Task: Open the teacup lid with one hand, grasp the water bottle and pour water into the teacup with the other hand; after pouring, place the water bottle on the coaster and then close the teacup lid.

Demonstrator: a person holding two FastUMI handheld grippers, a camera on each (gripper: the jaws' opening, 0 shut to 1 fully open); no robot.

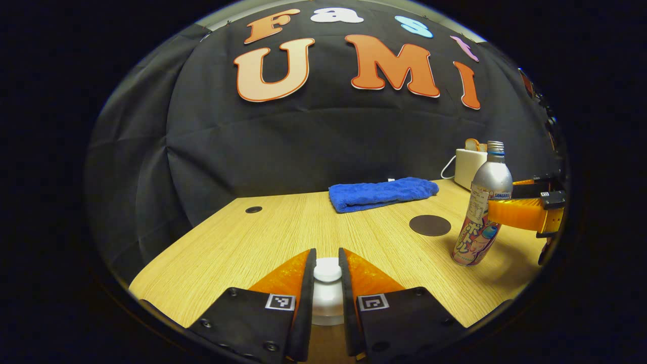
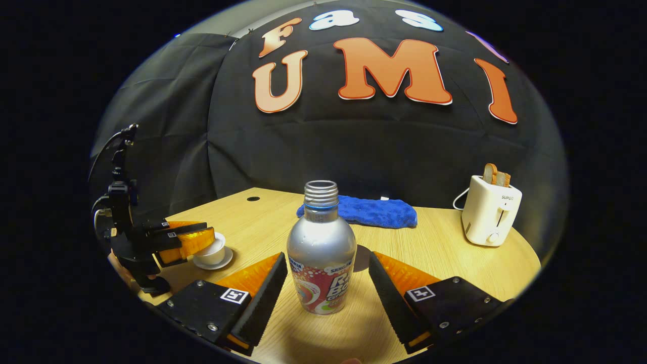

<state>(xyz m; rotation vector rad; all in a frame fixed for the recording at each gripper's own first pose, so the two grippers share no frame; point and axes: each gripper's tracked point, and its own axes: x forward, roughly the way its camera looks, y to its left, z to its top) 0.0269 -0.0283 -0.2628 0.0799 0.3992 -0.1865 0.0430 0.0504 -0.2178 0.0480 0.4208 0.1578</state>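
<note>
Left gripper (image 1: 327, 273) clenched on the teacup lid (image 1: 327, 269) near the tabletop's front edge; right gripper (image 2: 327, 283) released, straddling the uncapped water bottle (image 2: 322, 253). We judge an off-centre squeeze could topple it

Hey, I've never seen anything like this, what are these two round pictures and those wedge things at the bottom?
Those wedges are the fingers of two handheld grippers; a person holds one in each hand, and a camera rides on each. In the left gripper view, the left gripper is closed on the knob of the teacup lid. In the right gripper view, the right gripper stands open around the water bottle, fingers not touching it. On the wooden table also lie a dark round coaster, a folded blue towel and a white toaster.
</note>
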